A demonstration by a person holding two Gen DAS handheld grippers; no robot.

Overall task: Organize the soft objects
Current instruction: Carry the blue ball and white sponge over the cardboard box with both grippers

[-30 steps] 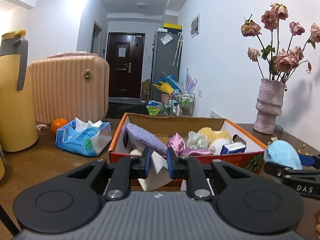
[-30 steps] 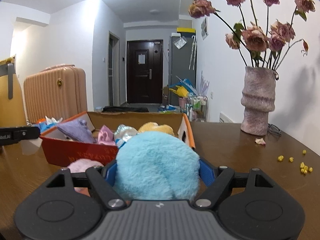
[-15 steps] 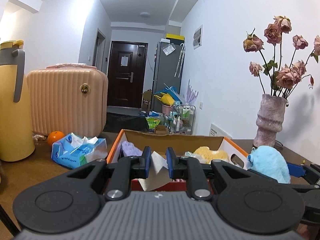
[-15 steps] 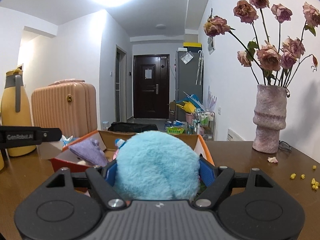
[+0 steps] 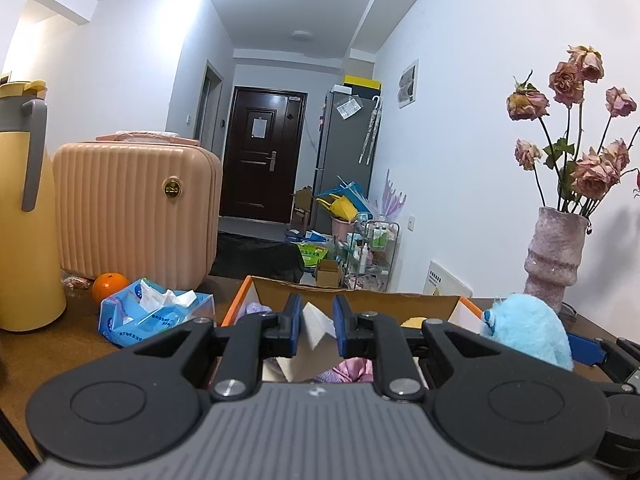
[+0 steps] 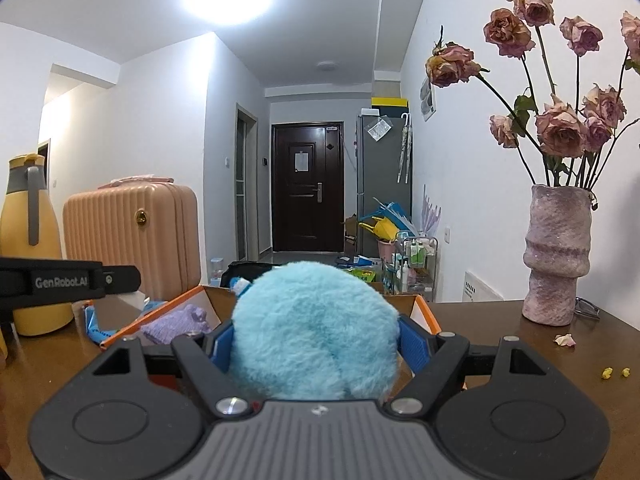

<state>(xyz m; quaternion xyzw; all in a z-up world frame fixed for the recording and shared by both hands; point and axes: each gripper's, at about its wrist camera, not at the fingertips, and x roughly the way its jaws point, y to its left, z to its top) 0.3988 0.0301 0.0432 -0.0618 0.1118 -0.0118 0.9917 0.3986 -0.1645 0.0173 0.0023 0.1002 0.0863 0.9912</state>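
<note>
The chief risk, as I judge it, is that either soft thing lets go short of the cardboard box (image 5: 352, 298): the blue plush toy (image 6: 316, 328) is round and springy, so a grip on its fur alone could let it roll out and land on the tabletop (image 6: 500, 320) near the vase (image 6: 556, 256) of dried roses, and the white tissue (image 5: 316, 322) is so thin that it could tear or slide free if it catches the box rim. A second hazard is the two tools meeting, since they sit close side by side over the same box and the left one already crosses the right wrist view as a dark bar. The left hand-held gripper (image 5: 314, 320) has its blue pads drawn in as far as they go, pinching the tissue, which hangs between them just above the front of the box, over the purple and pink cloth items lying inside. The right hand-held gripper (image 6: 316, 344) stands fairly wide, its jaws pressed against both flanks of the plush toy, which fills the gap and bulges above it; the toy is held off the tabletop, in front of the box's orange-edged wall.
</note>
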